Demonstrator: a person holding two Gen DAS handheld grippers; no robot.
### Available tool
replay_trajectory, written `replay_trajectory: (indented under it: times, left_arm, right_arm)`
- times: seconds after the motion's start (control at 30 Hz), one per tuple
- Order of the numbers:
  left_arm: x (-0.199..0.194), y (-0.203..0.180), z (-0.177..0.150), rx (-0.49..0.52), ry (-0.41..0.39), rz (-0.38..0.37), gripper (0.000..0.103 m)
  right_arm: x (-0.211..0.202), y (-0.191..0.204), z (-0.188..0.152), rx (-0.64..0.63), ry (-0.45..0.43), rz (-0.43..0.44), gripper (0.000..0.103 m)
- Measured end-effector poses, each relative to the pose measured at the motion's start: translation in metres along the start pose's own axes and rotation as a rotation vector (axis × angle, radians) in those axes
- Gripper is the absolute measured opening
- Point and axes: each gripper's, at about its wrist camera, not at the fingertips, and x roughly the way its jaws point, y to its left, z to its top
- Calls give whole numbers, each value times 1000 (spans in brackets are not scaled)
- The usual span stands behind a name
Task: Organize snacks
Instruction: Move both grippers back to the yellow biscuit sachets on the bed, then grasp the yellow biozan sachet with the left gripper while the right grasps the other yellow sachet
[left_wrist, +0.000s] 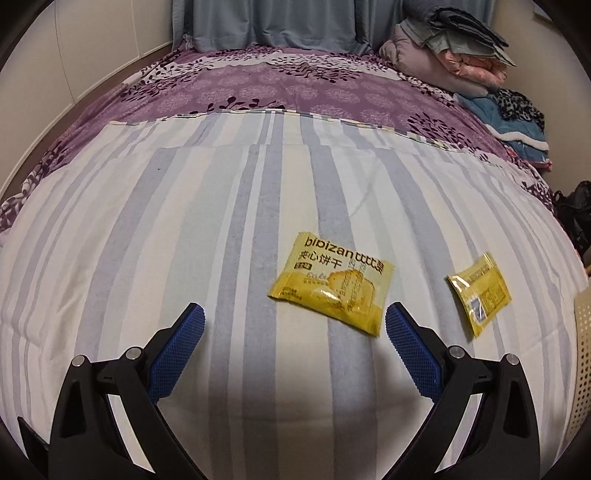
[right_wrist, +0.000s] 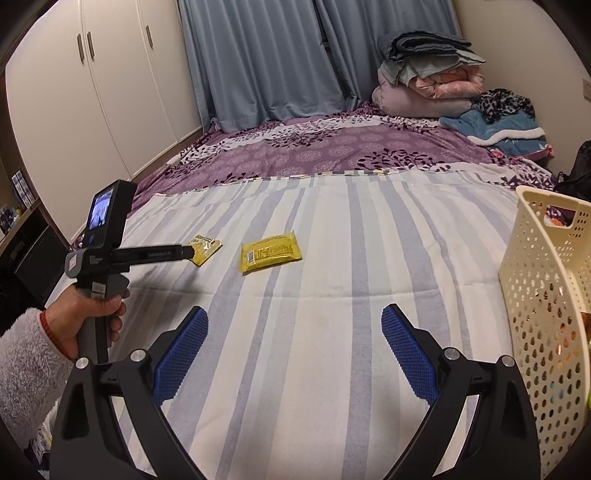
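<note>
Left gripper (left_wrist: 293, 321): jaws spread wide, nothing between the blue pads (left_wrist: 177, 352); it hovers over the striped sheet (left_wrist: 184, 229), just short of the near packet. In the right wrist view it shows side-on, held by a hand (right_wrist: 88, 317) in a fleecy sleeve (right_wrist: 26, 365), its tip at the near packet's edge; contact cannot be told.
Right gripper (right_wrist: 293, 325): jaws released and wide apart, empty; it hangs above bare sheet, well short of both packets.
Near packet (left_wrist: 330, 282): yellow biscuit packet, printed face up, flat on the sheet, just ahead and to the right of the left gripper's midline, its near corner beside the right-hand pad.
Far packet (left_wrist: 478, 291): second yellow packet, back side up, flat on the sheet, to the right of the first and apart from it.
Basket (right_wrist: 543, 266): cream, perforated, upright on the sheet at the right; some contents show through the holes but cannot be identified.
Background: purple floral cover (right_wrist: 332, 147), stack of folded bedding (right_wrist: 428, 81), blue curtain (right_wrist: 258, 55), white wardrobe (right_wrist: 92, 85).
</note>
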Motion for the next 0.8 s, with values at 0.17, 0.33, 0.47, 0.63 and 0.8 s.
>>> replay_trajectory:
  times: [0.17,0.33,0.47,0.63,0.8]
  left_arm:
    - [17,-2,20,-56,-3,25,100]
    - [37,-1,35,-109,18,68,100]
    - [44,-3,34,-88,37,94,100]
    - [34,3,20,-56,28,101,100]
    - [23,24,3,-68,25,123,100]
  right_arm:
    - [15,4,-1,2,24,9,94]
    - [24,11,-4,-3,39,21,94]
    - [28,15,-8,-10,51,27,94]
    - [29,17,-10,-3,58,35,94]
    - [30,22,-10,-14,57,46,94]
